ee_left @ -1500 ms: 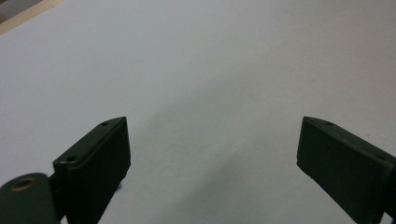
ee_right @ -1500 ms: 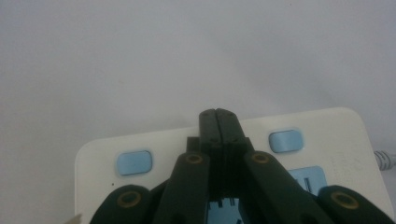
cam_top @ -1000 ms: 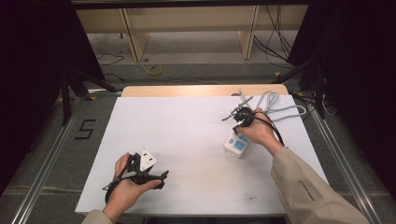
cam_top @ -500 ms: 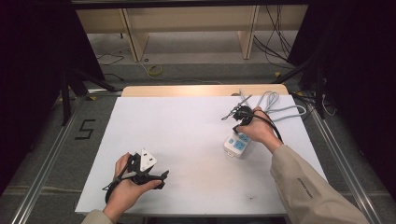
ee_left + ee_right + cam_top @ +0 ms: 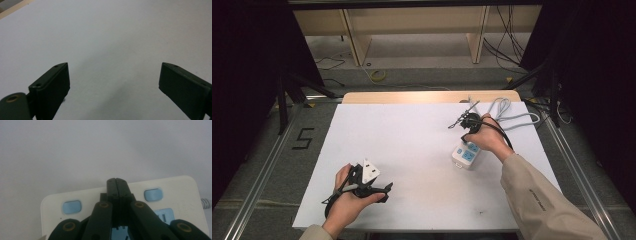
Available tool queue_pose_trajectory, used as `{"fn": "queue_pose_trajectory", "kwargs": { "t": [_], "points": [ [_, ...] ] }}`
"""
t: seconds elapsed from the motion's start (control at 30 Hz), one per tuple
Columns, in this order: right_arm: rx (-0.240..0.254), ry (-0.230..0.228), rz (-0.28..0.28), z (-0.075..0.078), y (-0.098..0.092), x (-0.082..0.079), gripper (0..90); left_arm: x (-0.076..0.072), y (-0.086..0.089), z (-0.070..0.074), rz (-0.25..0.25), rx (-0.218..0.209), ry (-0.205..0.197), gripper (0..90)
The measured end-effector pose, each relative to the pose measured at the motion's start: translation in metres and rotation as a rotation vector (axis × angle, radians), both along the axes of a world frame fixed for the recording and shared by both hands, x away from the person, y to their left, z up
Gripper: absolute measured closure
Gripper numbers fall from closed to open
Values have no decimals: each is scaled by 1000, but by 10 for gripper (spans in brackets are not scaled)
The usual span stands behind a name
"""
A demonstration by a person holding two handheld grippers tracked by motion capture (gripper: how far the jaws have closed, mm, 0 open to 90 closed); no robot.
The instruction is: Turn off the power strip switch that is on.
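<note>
Above the white power strip (image 5: pixel 175 195), the right gripper (image 5: pixel 116 182) had its jaws pressed together; the left gripper (image 5: pixel 113 82) was spread wide over the table (image 5: pixel 412 135).

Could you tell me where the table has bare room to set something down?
The middle of the white table is free, between the left gripper and the power strip, as is the far left. It is crowded at the far right, around the right gripper, strip and grey cable.

Bright even tabletop light, dark surroundings, soft gripper-view blur
</note>
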State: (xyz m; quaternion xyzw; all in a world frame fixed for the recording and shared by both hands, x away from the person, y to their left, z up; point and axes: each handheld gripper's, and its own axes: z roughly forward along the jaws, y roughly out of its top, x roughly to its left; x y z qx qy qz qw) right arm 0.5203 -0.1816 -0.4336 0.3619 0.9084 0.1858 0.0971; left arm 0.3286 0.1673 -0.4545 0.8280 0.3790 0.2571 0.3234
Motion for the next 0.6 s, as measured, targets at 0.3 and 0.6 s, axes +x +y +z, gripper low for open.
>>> {"fn": "queue_pose_trajectory", "kwargs": {
  "t": [0.3,0.6],
  "points": [
    [-2,13,2,0,0,2,900,0,0,0,0,1,0,94],
    [-19,16,10,0,2,3,900,0,0,0,-1,2,2,94]
  ]
}}
